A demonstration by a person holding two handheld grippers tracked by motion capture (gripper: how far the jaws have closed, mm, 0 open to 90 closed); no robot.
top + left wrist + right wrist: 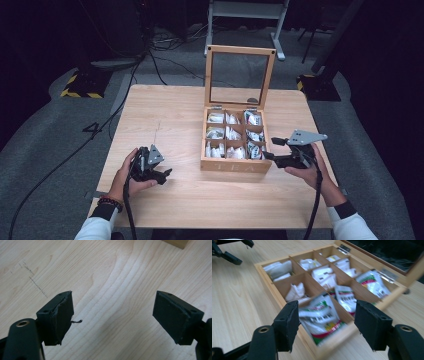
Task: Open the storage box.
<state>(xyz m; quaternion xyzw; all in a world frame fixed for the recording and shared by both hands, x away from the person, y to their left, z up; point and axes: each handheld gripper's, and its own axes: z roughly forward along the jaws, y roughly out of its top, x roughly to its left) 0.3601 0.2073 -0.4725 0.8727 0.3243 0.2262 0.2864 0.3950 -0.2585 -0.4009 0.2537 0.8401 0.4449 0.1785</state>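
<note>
I'm seeing light wooden tea box with glass lid up, sachets filling compartments, centre-right on table. I'm holding right gripper wide at near-right sachets; left gripper idling wide, empty. Nothing removed yet, I'm guessing.

My two claws, the left gripper and the right gripper, were black, the right topped by a grey plate. The table was pale wood with wavy grain and a faint dashed pencil line. The tea box was light tan wood. Its packets were white, some striped red, green and yellow. My sleeves were white.
</note>
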